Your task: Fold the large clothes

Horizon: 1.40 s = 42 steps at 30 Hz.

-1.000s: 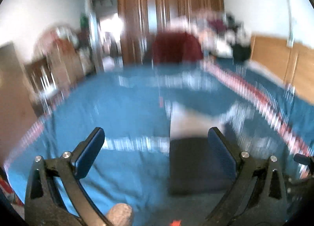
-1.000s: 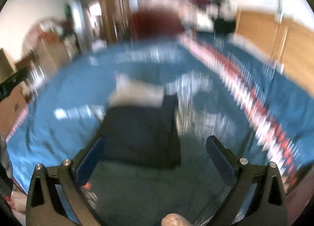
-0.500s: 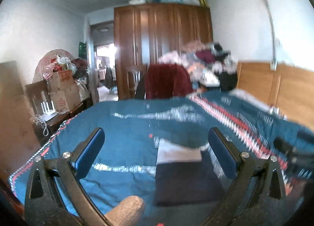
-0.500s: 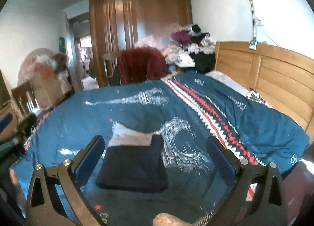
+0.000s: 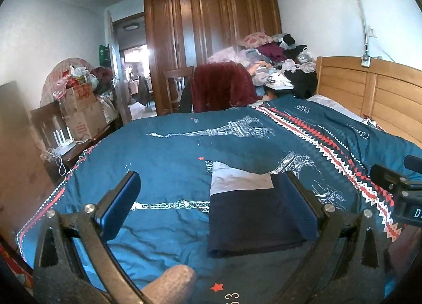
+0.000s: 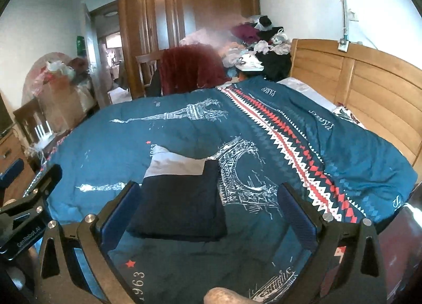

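The bed [image 5: 184,151] with its blue cover now shows sharp and level in both views, where a second ago it streaked by in blur: both grippers have pulled up and back and steadied. That suggests the fold is finished. The folded garment [image 5: 253,214], a dark rectangle with a pale strip at its far edge, lies flat on the cover, ahead of and below the left gripper [image 5: 213,209], toward its right finger. Ahead of the right gripper [image 6: 208,214] it sits toward the left finger. Both grippers are spread wide and hold nothing.
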Tool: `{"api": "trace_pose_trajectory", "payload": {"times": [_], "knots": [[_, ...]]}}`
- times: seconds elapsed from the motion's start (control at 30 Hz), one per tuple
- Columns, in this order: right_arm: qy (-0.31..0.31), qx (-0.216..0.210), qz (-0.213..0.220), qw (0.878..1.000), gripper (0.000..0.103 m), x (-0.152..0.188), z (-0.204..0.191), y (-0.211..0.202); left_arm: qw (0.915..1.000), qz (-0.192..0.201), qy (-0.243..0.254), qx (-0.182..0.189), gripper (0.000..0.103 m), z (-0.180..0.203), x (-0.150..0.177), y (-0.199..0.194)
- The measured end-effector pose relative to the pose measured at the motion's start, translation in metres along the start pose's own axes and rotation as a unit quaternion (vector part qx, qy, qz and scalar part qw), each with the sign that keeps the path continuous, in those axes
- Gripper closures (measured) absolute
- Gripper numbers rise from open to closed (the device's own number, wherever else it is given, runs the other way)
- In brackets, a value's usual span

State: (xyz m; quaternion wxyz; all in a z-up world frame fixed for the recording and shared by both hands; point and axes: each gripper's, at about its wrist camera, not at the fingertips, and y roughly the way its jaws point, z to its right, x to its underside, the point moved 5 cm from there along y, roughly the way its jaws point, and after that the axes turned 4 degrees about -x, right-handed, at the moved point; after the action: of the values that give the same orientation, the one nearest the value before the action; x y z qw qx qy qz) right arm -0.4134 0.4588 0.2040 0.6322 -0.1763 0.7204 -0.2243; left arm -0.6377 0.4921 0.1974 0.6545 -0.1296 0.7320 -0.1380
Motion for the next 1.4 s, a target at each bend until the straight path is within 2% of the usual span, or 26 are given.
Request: {"api": "trace_pose_trajectory", "payload": {"times": [0.67,1.13,1.4], "knots": [[0.006,-0.02,-0.013,1.0,0.0,0.005,-0.009,0.005,1.0,-0.005,-0.004,0.001,0.0,-0.004,0.004,0.004],[0.014,-0.055,-0.023,0.998,0.0,0.01,-0.008,0.004,0.9999,-0.004,0.001,0.01,0.0,-0.011,0.009,0.0],[0.009,-0.056,-0.021,0.998,0.001,0.014,-0.01,0.003,0.9999,-0.004,0.003,0.015,0.0,-0.008,0.006,-0.002]]}}
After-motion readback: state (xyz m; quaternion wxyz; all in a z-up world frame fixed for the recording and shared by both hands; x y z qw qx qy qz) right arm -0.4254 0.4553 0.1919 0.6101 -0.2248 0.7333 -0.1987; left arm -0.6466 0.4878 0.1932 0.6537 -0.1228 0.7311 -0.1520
